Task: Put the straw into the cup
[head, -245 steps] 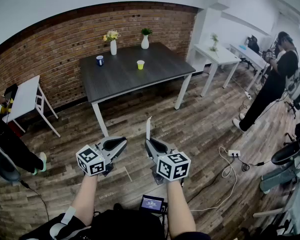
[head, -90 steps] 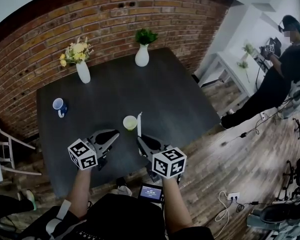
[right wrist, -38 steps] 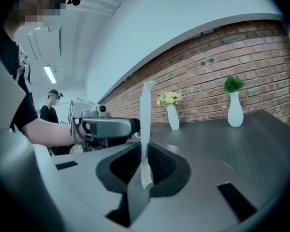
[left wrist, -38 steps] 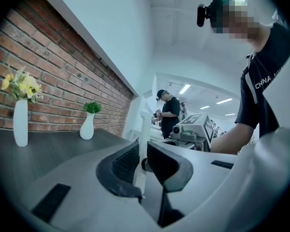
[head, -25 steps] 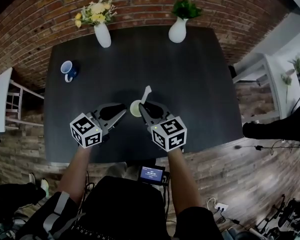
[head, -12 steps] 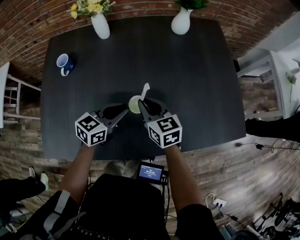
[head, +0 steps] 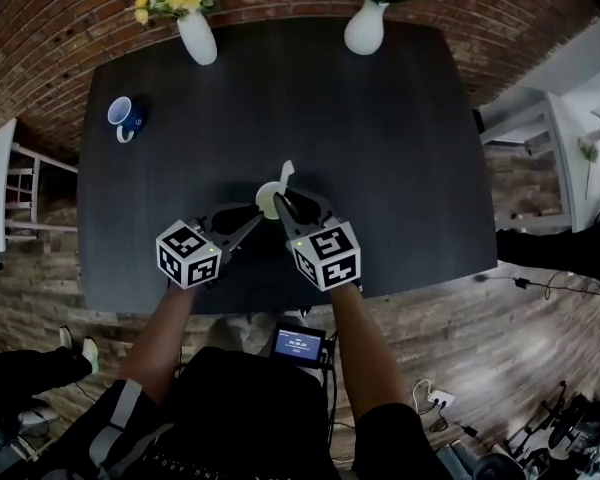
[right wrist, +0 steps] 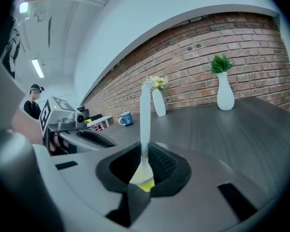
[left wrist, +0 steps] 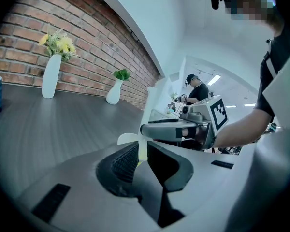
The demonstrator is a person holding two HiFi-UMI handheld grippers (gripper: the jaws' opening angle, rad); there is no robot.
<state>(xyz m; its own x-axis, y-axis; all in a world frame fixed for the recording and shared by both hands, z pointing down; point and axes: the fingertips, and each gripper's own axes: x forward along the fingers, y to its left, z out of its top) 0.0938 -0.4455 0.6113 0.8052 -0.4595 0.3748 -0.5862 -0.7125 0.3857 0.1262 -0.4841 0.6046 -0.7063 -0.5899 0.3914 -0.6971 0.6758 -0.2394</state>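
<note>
A small yellow-green cup stands on the dark table, just ahead of both grippers. My right gripper is shut on a white straw, which stands upright above the cup's right edge. In the right gripper view the straw rises from between the pads, with the cup showing below it. The straw's lower end is hidden. My left gripper sits at the cup's near left side. Its jaws leave only a thin slit, through which the cup rim shows. Nothing is visibly gripped.
A blue mug sits at the table's far left. A white vase of yellow flowers and a white vase with a green plant stand along the brick wall. The table's near edge lies under my forearms.
Both grippers have sunk toward the table and drawn in on the cup. The left gripper's tips now sit closer to the cup. The straw stays held upright.
</note>
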